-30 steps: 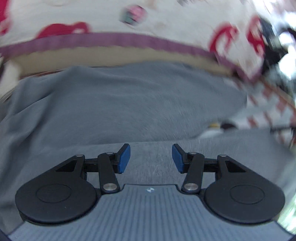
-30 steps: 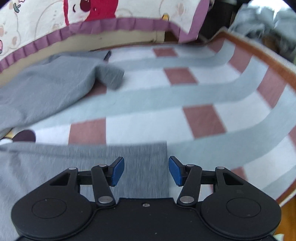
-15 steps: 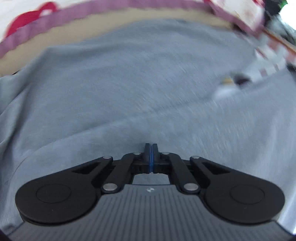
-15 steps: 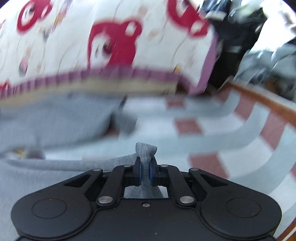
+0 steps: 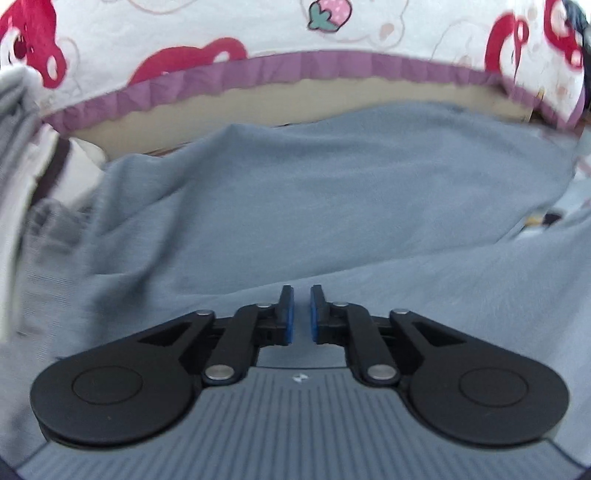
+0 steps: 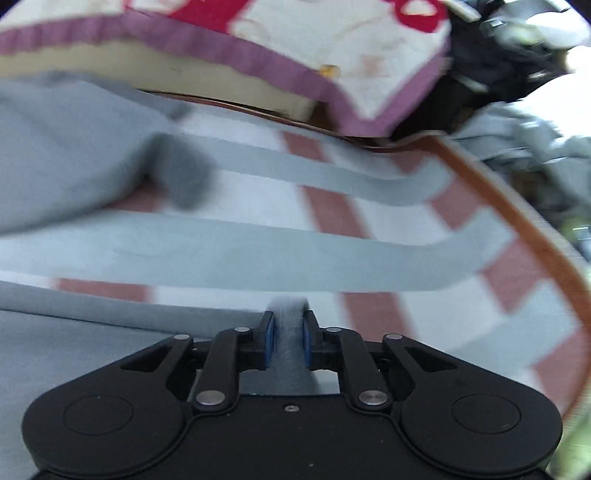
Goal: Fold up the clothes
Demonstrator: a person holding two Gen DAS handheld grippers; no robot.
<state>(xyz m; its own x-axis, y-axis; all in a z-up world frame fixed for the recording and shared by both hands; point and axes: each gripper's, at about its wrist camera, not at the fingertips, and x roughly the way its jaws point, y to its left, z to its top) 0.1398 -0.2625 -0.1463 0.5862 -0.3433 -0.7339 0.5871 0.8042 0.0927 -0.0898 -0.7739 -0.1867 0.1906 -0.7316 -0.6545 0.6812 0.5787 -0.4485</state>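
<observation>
A checked cloth [image 6: 258,254] in grey, white and brick red covers the counter, with a brown border [image 6: 517,221] curving down its right side. Behind it hangs a white quilt [image 5: 388,33] printed with red shapes and a strawberry, edged in purple, over a tan slab [image 5: 295,99].

A grey garment [image 5: 332,192] lies spread across most of the counter, rumpled into soft ridges on the left. One sleeve [image 6: 184,173] sticks out onto the checks toward the right.

The left tool [image 5: 298,314] sits low over the grey fabric, its blue pads a narrow slit apart; I can't tell whether any cloth is caught between them. The right tool [image 6: 287,341] is clamped on a bunched fold of the garment's edge, the pinch of cloth standing up between its fingers [image 6: 269,343], with the checked cloth just beyond.

Past the far right corner there is a dark, blurred heap of clutter [image 6: 517,74].
</observation>
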